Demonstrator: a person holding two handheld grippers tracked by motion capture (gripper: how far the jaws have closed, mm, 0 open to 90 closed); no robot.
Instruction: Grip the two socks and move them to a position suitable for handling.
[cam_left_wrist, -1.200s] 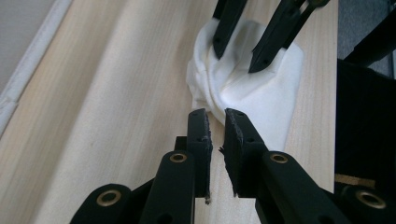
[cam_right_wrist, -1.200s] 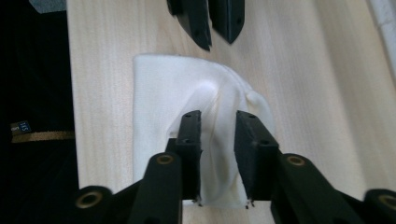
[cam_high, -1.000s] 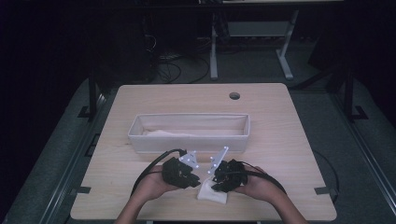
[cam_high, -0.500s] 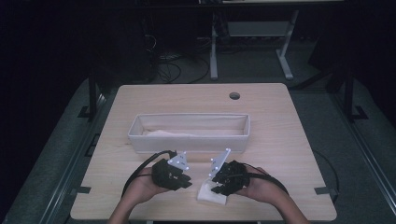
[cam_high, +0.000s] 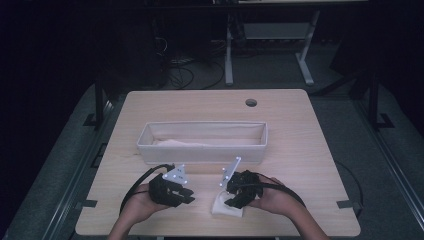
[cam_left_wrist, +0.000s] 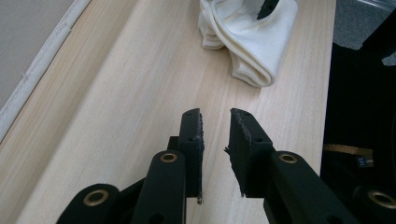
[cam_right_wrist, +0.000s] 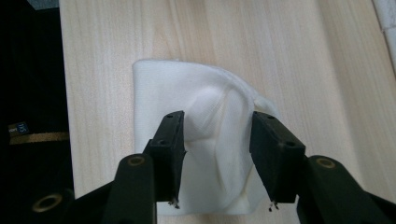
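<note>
**Folded white cloth on a pale wooden table, tongs spread above it**

The table is light wood with a fine straight grain, rounded corners and a small round cable hole near its far edge. Across its middle stands a long white fabric bin with something pale lying in its bottom. The room around is dark: grey carpet, black cables and the white legs of another desk behind the table.

The folded white cloth lies near the table's front edge, on the person's side of the bin and well apart from it. The right tongs hang directly over it; their jaws have just been opening and now stand spread on either side of a raised fold, the pads not pressing the fabric.

The left tongs are just to the left of the cloth, over bare wood. Their jaws have been opening a little and stand with a narrow gap, nothing between them. In the left gripper view the cloth lies ahead, apart from the fingertips.
</note>
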